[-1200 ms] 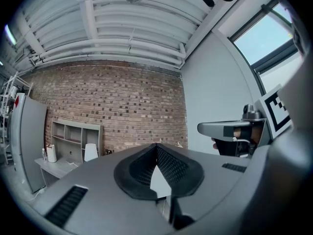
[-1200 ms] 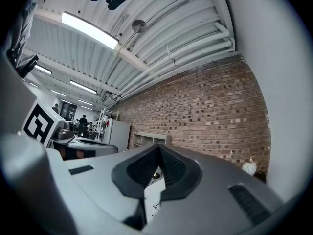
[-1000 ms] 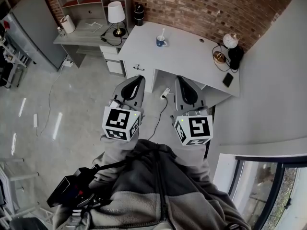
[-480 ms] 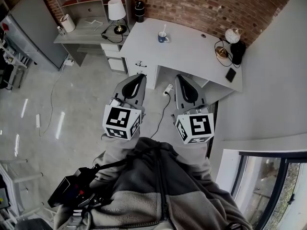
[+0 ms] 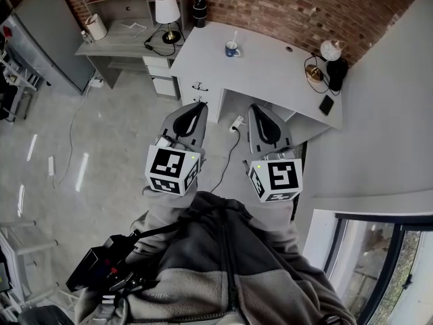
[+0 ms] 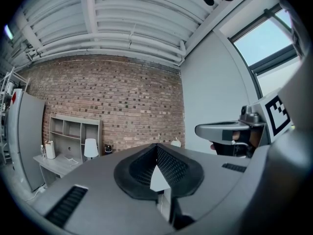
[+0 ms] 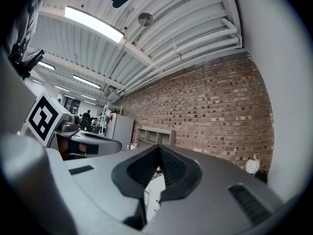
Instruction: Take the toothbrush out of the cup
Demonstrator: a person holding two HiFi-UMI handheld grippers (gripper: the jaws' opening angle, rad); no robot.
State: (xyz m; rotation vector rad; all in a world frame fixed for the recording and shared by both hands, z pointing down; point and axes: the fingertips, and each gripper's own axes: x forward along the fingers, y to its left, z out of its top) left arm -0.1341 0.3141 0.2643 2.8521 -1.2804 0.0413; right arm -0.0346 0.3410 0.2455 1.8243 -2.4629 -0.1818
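Note:
A blue cup stands on the white desk far ahead, with a white toothbrush sticking up out of it. My left gripper and right gripper are held side by side over the floor, well short of the desk, pointing toward it. Both are shut with nothing between their jaws. In the left gripper view the left gripper has its tips together before a brick wall. The right gripper looks the same in its own view. Neither gripper view shows the cup.
A grey side desk with a white lamp stands left of the white desk. A black bottle, a round lamp and a dark phone lie on the white desk. A power strip and cable trail across the floor.
The head view has shifted slightly, so the desk and cup sit a little higher in the frame. Both grippers stay shut in the same pose.

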